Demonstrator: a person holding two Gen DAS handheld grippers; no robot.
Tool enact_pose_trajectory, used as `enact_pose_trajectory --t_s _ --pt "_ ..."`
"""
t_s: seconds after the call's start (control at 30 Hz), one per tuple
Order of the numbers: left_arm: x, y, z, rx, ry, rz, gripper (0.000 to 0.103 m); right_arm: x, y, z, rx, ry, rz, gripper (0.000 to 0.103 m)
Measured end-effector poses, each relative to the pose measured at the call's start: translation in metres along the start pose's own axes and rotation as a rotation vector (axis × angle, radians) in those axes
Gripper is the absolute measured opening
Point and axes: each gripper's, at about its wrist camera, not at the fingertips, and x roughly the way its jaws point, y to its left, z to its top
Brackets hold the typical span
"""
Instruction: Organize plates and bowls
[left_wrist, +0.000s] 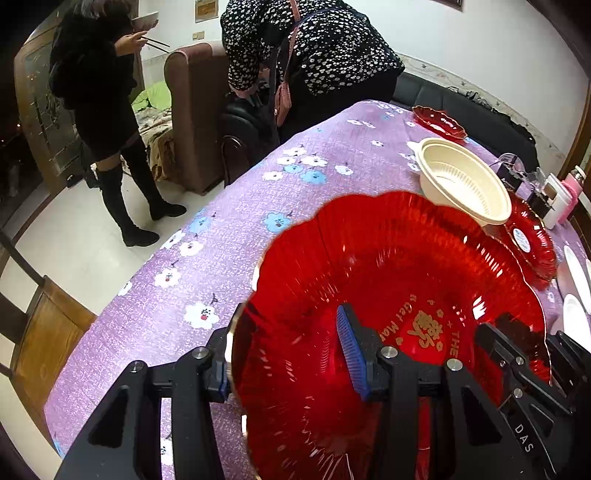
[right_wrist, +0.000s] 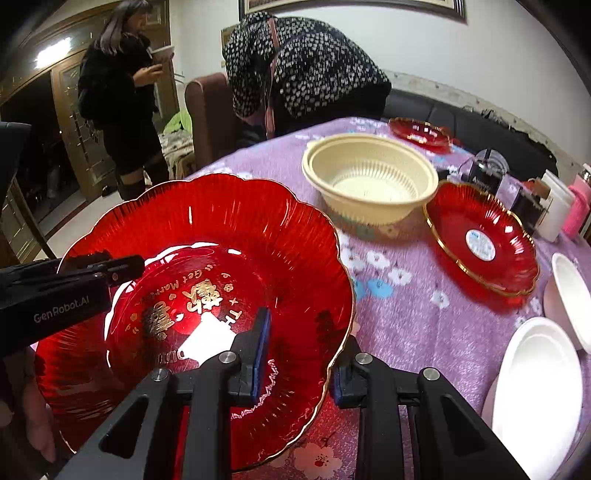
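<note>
A large red scalloped plate with gold lettering (left_wrist: 388, 280) (right_wrist: 207, 258) hangs between both grippers above the purple floral tablecloth (left_wrist: 221, 236). My left gripper (left_wrist: 288, 354) straddles the plate's left rim, one finger inside and one outside. My right gripper (right_wrist: 299, 354) straddles its right rim the same way. The left gripper's fingers (right_wrist: 99, 269) show on the far rim in the right wrist view. A cream bowl stack (right_wrist: 369, 181) (left_wrist: 461, 184) stands behind. A second red plate (right_wrist: 484, 240) lies to the right. A third red plate (right_wrist: 421, 133) lies at the far edge.
White bowls (right_wrist: 535, 384) lie at the right edge of the table. Small black boxes, a white cup (right_wrist: 554, 210) and a pink bottle stand at the back right. Two people stand beyond the table by a brown armchair (left_wrist: 192, 110). A wooden chair (left_wrist: 48, 332) is at the left.
</note>
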Motion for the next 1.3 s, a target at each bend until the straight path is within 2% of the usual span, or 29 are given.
enact_pose_trajectory --t_s 0.1,0.2,0.27,0.33,0.4,0.47,0.6,0.9,1.07,1.3 --pt "-0.006 -0.003 0.0 0.014 -0.034 0.021 0.049 0.005 -0.003 0.0 0.01 0.022 0.007 0.03" --pt "-0.025 -0.008 0.0 0.048 -0.124 0.068 0.061 0.006 -0.008 0.001 0.035 0.03 0.025 0.032" --pt "-0.04 -0.013 0.0 0.067 -0.195 0.105 0.067 0.006 -0.011 0.001 0.054 0.027 0.035 0.039" --pt "-0.057 -0.018 -0.003 0.091 -0.272 0.144 0.072 0.002 -0.014 0.002 0.063 -0.004 0.038 0.056" --pt "-0.075 -0.026 -0.008 0.114 -0.348 0.187 0.077 -0.004 -0.013 0.003 0.062 -0.04 0.025 0.065" --pt "-0.088 -0.028 -0.011 0.131 -0.407 0.219 0.081 -0.01 -0.012 0.004 0.05 -0.078 -0.001 0.066" --pt "-0.114 -0.038 -0.02 0.162 -0.508 0.262 0.082 -0.019 -0.013 0.004 0.053 -0.135 -0.07 0.066" --pt "-0.169 -0.055 -0.049 0.194 -0.726 0.316 0.092 -0.026 -0.042 0.004 0.183 -0.174 -0.139 0.067" --pt "-0.194 -0.06 -0.066 0.179 -0.8 0.314 0.098 -0.03 -0.044 0.001 0.183 -0.205 -0.194 0.067" --pt "-0.226 -0.071 -0.081 0.171 -0.855 0.282 0.099 -0.045 -0.047 0.001 0.179 -0.249 -0.259 0.067"
